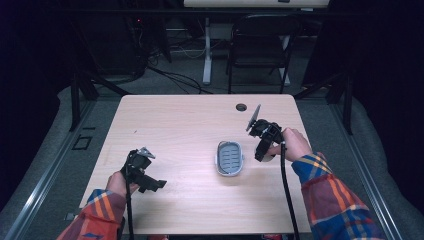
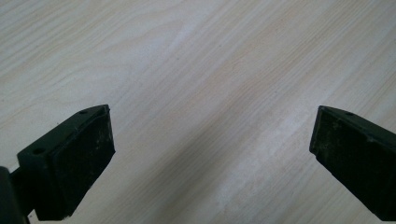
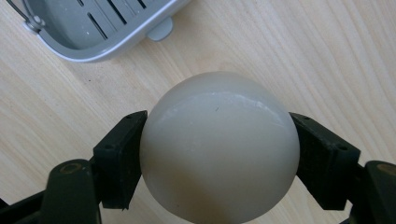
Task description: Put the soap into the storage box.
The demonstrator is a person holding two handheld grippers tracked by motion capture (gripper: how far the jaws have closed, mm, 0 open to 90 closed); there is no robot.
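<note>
Two tools work a pale wooden worktop (image 1: pixel 175 125): the right tool (image 3: pixel 219 154) clenches a smooth cream rounded soap (image 3: pixel 219 149) just beside an empty grey slotted plastic dish (image 1: pixel 229 158), seemingly its destination; the left tool (image 2: pixel 212 144) hangs released, holding nothing.

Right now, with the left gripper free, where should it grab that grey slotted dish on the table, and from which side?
Probably the long side wall of the grey slotted dish, from above, with one of the fingers inside the basin and one outside. It sits flat and upright on the table, its thin raised rim stands clear, and its near left side faces the open left gripper. The right gripper holds a pale rounded object beside its other side.
</note>
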